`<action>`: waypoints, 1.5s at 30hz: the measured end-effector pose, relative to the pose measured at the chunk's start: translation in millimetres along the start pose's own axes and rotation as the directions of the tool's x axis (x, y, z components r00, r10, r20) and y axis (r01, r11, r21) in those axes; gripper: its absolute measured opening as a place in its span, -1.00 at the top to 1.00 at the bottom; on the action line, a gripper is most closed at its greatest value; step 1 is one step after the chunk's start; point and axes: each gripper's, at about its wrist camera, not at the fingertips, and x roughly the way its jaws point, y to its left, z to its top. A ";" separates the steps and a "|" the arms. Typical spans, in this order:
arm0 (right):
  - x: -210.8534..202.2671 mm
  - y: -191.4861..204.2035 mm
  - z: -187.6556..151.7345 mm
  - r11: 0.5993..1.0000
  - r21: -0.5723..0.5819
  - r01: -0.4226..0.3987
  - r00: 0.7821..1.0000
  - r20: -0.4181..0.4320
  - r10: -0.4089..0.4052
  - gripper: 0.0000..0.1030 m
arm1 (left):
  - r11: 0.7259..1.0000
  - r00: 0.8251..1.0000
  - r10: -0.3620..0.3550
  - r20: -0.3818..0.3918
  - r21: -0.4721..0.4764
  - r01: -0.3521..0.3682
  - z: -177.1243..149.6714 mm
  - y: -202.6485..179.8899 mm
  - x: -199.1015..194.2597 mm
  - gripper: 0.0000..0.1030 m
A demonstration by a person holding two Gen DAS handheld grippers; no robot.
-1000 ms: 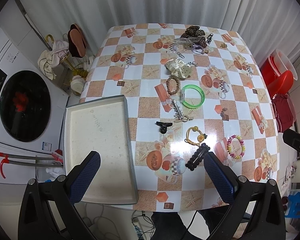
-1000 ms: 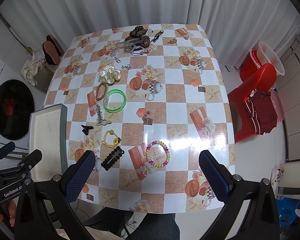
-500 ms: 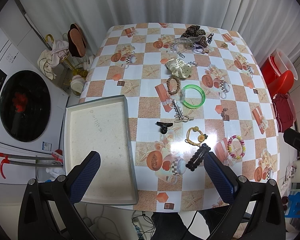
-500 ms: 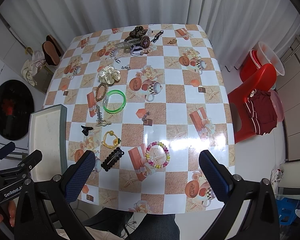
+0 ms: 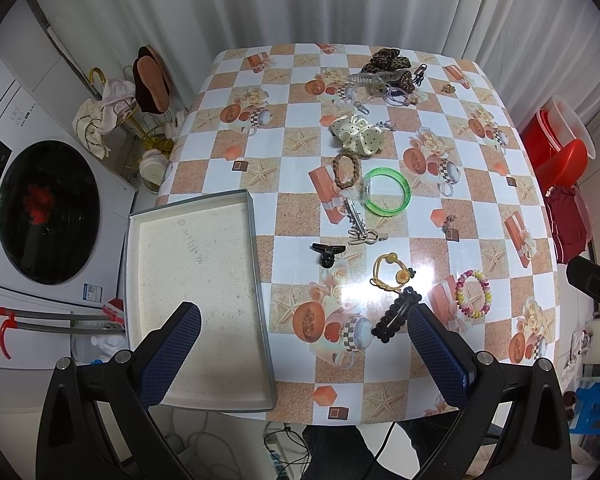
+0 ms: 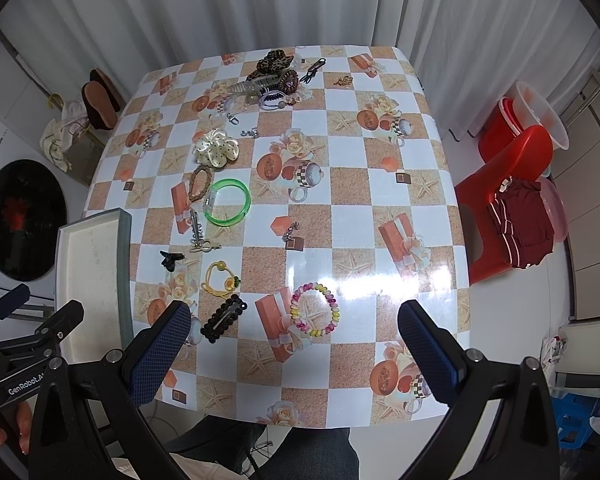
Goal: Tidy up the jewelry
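Jewelry and hair pieces lie scattered on a checkered tablecloth: a green bangle (image 5: pixel 387 197) (image 6: pixel 227 202), a colourful bead bracelet (image 5: pixel 473 293) (image 6: pixel 315 309), a black beaded hair clip (image 5: pixel 396 315) (image 6: pixel 224 318), a yellow hair tie (image 5: pixel 391 272), a small black claw clip (image 5: pixel 327 253), a brown braided bracelet (image 5: pixel 347 170) and a cream scrunchie (image 5: pixel 357 136). An empty grey tray (image 5: pixel 256 216) (image 6: pixel 125 264) sits at the table's left edge. My left gripper (image 5: pixel 300 342) and right gripper (image 6: pixel 294 346) are both open and empty, held high above the table's near edge.
A pile of leopard scrunchies, clips and key rings (image 5: pixel 388 70) lies at the far side. A washing machine (image 5: pixel 48 212) stands left of the table. A red chair with folded cloth (image 6: pixel 508 204) and red buckets (image 6: pixel 528 116) stand to the right. White curtains hang behind.
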 end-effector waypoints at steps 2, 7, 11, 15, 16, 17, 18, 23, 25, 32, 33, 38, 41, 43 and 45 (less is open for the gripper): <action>0.5 0.7 0.2 1.000 0.001 0.002 1.000 -0.001 -0.002 -1.00 | 1.000 1.000 0.001 -0.001 0.001 -0.001 0.4 0.0 0.0 -1.00; 0.7 0.5 0.3 1.000 0.002 0.002 1.000 -0.003 -0.002 -0.99 | 1.000 1.000 0.000 -0.001 0.001 0.000 0.2 -0.3 0.0 -1.00; 0.6 -0.1 0.1 1.000 0.001 0.002 1.000 -0.002 -0.002 -0.99 | 1.000 1.000 0.000 -0.002 -0.001 0.000 0.7 -0.2 0.0 -1.00; 1.7 0.9 0.5 1.000 0.002 0.003 1.000 -0.002 -0.003 -0.99 | 1.000 1.000 -0.001 -0.001 0.000 0.001 0.4 -0.6 -0.1 -1.00; 1.6 0.3 0.4 1.000 0.002 0.003 1.000 -0.002 -0.003 -0.99 | 1.000 1.000 -0.001 -0.001 -0.001 0.001 0.6 -0.3 -0.1 -1.00; 1.5 -0.4 0.3 1.000 0.001 0.004 1.000 -0.002 -0.004 -0.99 | 1.000 1.000 -0.003 -0.001 0.000 0.003 0.2 0.1 0.0 -1.00; 1.8 -0.1 0.4 1.000 0.002 0.004 1.000 -0.002 -0.004 -0.99 | 1.000 1.000 -0.006 -0.002 0.001 0.006 -0.7 0.3 0.1 -1.00; 3.7 0.4 -0.8 1.000 0.003 0.003 1.000 -0.008 -0.003 -1.00 | 1.000 1.000 -0.017 -0.014 -0.001 0.017 -7.1 1.1 8.8 -1.00; 4.4 0.3 -2.7 1.000 0.007 0.003 1.000 -0.013 -0.002 -0.99 | 1.000 1.000 -0.014 -0.022 -0.007 0.014 -7.0 2.6 12.2 -1.00; 16.1 -12.1 -14.6 0.999 0.040 0.005 0.999 -0.051 -0.003 -0.99 | 0.999 0.997 -0.041 -0.060 -0.017 0.040 -1.4 7.1 30.6 -1.00; 19.8 -14.1 -17.3 0.999 0.045 0.005 0.998 -0.060 -0.002 -0.99 | 0.999 0.997 -0.045 -0.065 -0.012 0.045 -1.3 6.9 33.8 -1.00; 39.7 -13.6 -21.7 0.997 0.074 0.014 0.994 -0.105 -0.006 -1.00 | 0.998 0.995 -0.060 -0.082 0.021 0.062 8.2 9.5 52.8 -1.00; 52.2 -13.2 -24.6 0.994 0.102 0.026 0.992 -0.123 -0.013 -0.99 | 0.997 0.994 -0.075 -0.074 0.030 0.078 20.0 15.2 64.0 -1.00; 59.5 -7.1 -20.0 0.992 0.118 0.039 0.991 -0.133 -0.023 -0.99 | 0.994 0.993 -0.099 -0.061 0.033 0.101 31.6 19.2 71.8 -1.00; 67.6 -5.7 -18.4 0.989 0.140 0.052 0.991 -0.130 -0.034 -0.99 | 0.993 0.992 -0.115 -0.045 0.036 0.117 45.4 21.6 77.7 -1.00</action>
